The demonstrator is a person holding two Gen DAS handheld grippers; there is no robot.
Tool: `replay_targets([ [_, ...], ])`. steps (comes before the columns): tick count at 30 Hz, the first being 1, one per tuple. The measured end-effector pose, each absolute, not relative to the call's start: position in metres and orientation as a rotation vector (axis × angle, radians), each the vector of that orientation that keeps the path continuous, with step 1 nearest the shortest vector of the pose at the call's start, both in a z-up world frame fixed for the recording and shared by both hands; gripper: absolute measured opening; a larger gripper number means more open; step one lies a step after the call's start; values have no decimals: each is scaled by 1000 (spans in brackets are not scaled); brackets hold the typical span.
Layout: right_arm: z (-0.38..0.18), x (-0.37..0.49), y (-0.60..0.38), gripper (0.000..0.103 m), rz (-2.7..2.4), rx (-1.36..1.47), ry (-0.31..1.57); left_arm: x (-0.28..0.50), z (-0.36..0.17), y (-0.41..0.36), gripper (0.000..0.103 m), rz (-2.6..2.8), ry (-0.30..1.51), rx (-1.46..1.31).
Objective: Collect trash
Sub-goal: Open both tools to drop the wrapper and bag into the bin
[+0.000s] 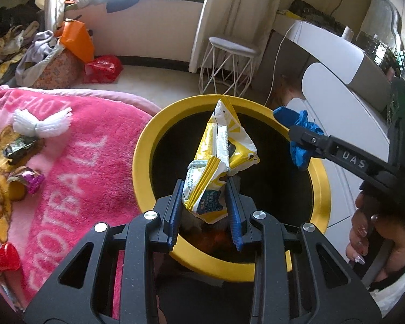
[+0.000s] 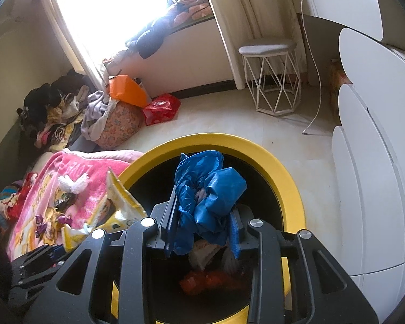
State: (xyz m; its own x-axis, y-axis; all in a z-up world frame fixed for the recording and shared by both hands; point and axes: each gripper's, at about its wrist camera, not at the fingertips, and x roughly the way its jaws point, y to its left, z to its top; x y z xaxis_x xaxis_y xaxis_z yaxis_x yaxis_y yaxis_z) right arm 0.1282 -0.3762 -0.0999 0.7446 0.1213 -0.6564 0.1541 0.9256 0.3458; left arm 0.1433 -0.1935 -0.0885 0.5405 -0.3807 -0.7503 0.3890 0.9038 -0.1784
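A round bin with a yellow rim (image 1: 145, 145) (image 2: 289, 178) and a dark inside stands on the floor beside the bed. My left gripper (image 1: 204, 202) is shut on a crumpled yellow and white wrapper (image 1: 224, 151), held over the bin's mouth. My right gripper (image 2: 205, 224) is shut on a crumpled blue plastic bag (image 2: 208, 197), also above the bin. In the left wrist view the right gripper (image 1: 297, 132) shows at the bin's far right rim with the blue bag (image 1: 299, 124), a hand (image 1: 364, 232) on its handle. Orange and pale trash (image 2: 210, 280) lies at the bin's bottom.
A pink blanket (image 1: 81, 167) holds a white yarn piece (image 1: 41, 124), a dark wrapper (image 1: 20, 148), a purple wrapper (image 1: 31, 181) and a red cup (image 1: 4, 256). A white wire stool (image 2: 270, 78), white drawers (image 2: 378, 148), a red bag (image 2: 162, 108) and piled clothes (image 2: 56, 113) surround it.
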Motion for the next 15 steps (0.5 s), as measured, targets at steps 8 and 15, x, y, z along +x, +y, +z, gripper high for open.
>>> replay_targets([
  [8, -97, 129, -381, 41, -15, 400, 735, 148, -91, -195, 32, -458, 886, 4],
  [15, -87, 126, -379, 60, -27, 381, 719, 145, -77, -175, 88, -420, 838, -62],
])
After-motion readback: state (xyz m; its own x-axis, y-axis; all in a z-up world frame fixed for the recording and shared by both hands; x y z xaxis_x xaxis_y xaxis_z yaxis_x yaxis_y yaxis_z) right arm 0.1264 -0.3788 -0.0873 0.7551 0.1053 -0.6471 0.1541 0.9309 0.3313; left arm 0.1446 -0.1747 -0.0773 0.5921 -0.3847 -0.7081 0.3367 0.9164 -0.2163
